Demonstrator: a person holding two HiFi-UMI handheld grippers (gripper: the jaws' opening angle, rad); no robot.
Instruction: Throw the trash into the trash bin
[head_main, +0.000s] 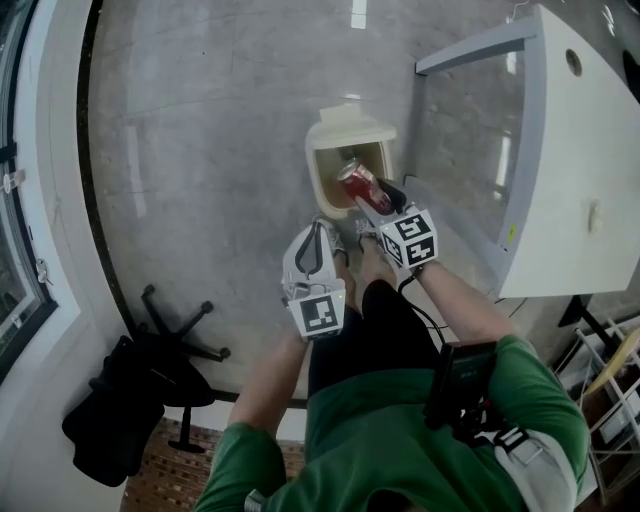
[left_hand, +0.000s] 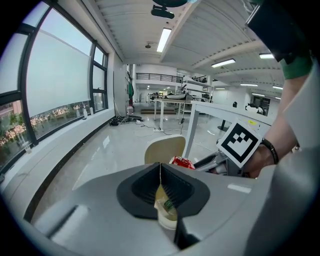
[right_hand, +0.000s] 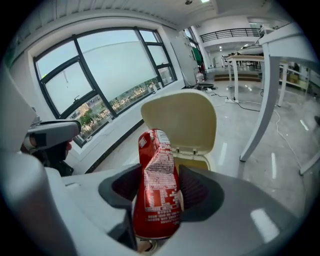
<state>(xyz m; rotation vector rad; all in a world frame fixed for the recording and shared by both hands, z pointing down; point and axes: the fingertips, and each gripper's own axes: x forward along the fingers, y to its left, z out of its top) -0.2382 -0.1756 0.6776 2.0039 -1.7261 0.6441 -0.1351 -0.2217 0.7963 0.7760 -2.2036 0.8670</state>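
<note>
A cream trash bin (head_main: 325, 172) stands on the grey floor with its lid up, just ahead of the person's feet. My right gripper (head_main: 372, 192) is shut on a crushed red can (head_main: 360, 184), held over the bin's open mouth. In the right gripper view the can (right_hand: 157, 185) stands upright between the jaws, with the raised lid (right_hand: 182, 120) right behind it. My left gripper (head_main: 318, 236) hangs just near of the bin, to the left of the right one. Its jaws are shut (left_hand: 160, 185); a small yellowish bit shows low in the seam, and I cannot tell what it is.
A white table (head_main: 585, 150) stands to the right of the bin, with its leg (head_main: 462, 50) close behind it. At the lower left are a black office chair (head_main: 130, 405) and the window wall (head_main: 20, 260). A shelf (head_main: 610, 370) is at the lower right.
</note>
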